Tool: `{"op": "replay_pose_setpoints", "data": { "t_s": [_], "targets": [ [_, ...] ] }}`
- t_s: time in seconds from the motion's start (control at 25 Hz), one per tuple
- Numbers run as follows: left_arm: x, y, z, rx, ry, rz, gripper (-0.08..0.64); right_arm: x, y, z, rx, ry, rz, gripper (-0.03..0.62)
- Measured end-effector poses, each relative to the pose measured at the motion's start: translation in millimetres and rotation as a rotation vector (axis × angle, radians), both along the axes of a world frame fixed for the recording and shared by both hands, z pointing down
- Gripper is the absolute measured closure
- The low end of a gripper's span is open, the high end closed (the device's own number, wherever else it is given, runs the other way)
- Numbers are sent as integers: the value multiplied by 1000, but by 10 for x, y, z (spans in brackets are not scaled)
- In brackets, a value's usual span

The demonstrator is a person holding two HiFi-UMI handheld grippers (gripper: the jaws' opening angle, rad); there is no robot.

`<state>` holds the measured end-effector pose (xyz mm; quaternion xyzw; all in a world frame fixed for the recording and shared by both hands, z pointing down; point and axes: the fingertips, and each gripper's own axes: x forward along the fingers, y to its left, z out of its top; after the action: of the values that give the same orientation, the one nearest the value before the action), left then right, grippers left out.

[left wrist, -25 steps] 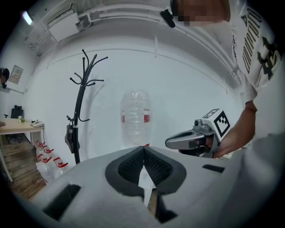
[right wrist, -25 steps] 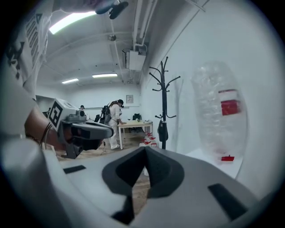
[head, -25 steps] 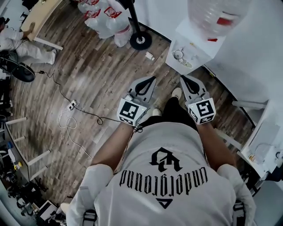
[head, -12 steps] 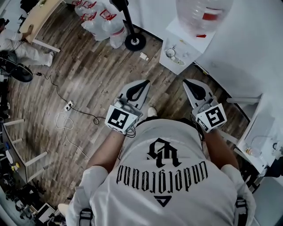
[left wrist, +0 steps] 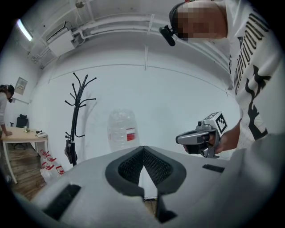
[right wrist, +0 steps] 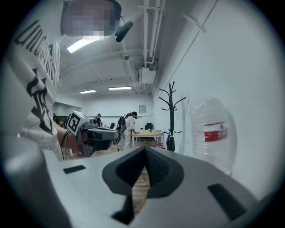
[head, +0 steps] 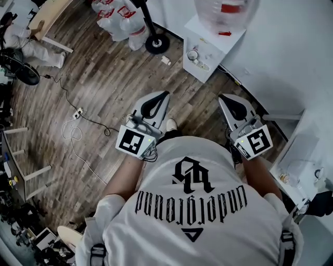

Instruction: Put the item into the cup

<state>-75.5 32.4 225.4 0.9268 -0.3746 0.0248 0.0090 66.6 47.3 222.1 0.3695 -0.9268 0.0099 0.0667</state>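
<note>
Head view: the person stands on the wood floor (head: pixel 114 78), holding both grippers out at waist height. The left gripper (head: pixel 158 100) and the right gripper (head: pixel 229 104) are well apart, each with its jaws pressed together. A water dispenser (head: pixel 205 44) with a big bottle (head: pixel 223 10) stands at the floor's far edge against the wall, and a coat stand (head: pixel 156 44) is just beside it. A white table (head: pixel 299 156) at the right edge carries small things too small to tell apart, so I cannot tell where the cup or the item is.

Left gripper view: the jaws meet at their tips and hold nothing; the bottle and coat stand are beyond them.

Right gripper view: the jaws are closed and empty. The bottle is at the right.
</note>
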Motion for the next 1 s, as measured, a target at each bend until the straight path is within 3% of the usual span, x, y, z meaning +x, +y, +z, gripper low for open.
{"op": "replay_pose_setpoints", "data": {
  "t_s": [0.6,1.0],
  "targets": [
    [1010,1343,-159,21,36,-66,554,981,1217,2,39,-14,-89,588],
    [1117,1856,-202,65,10,-68,554,1117,1705,25,51,-31,-91,588]
  ]
}}
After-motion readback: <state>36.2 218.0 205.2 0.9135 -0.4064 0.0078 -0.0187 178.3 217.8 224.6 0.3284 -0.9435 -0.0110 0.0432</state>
